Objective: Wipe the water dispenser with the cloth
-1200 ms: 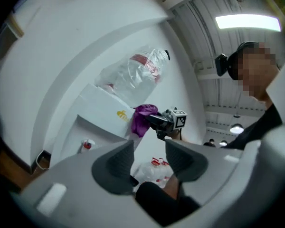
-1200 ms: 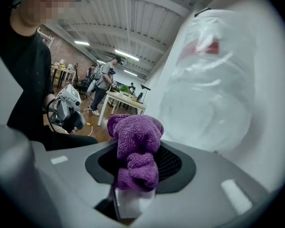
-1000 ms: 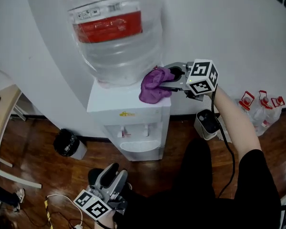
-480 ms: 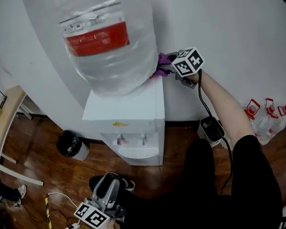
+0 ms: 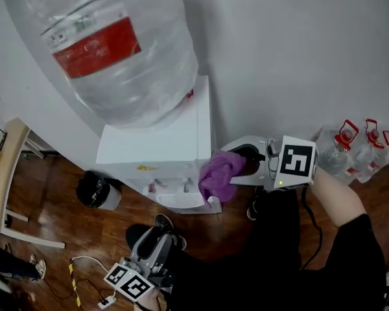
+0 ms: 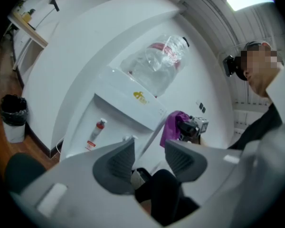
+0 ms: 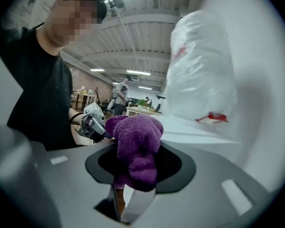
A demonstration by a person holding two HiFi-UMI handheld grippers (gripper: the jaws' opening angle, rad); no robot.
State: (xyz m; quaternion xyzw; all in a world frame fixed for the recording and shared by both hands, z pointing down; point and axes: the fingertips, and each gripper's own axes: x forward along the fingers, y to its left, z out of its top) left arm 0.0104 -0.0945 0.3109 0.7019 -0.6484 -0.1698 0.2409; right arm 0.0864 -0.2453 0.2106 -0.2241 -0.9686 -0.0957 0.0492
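Observation:
The white water dispenser (image 5: 155,151) stands against the wall with a large clear bottle (image 5: 107,47) bearing a red label on top. My right gripper (image 5: 233,168) is shut on a bunched purple cloth (image 5: 222,175), which rests against the dispenser's right side, low and near the front corner. In the right gripper view the cloth (image 7: 135,144) bulges out from between the jaws, with the dispenser top (image 7: 194,127) beyond it. My left gripper (image 5: 157,235) hangs low in front of the dispenser, open with nothing between its fingers (image 6: 118,159), and points towards the dispenser (image 6: 128,106).
A black waste bin (image 5: 94,190) sits on the wooden floor left of the dispenser. Several water jugs (image 5: 360,148) with red handles stand by the wall at the right. A wooden table edge (image 5: 3,167) is at far left. A cable (image 5: 84,267) lies on the floor.
My right gripper has carried the cloth from the dispenser's top, behind the bottle, down along its right side to near the front corner. The left gripper stays low.

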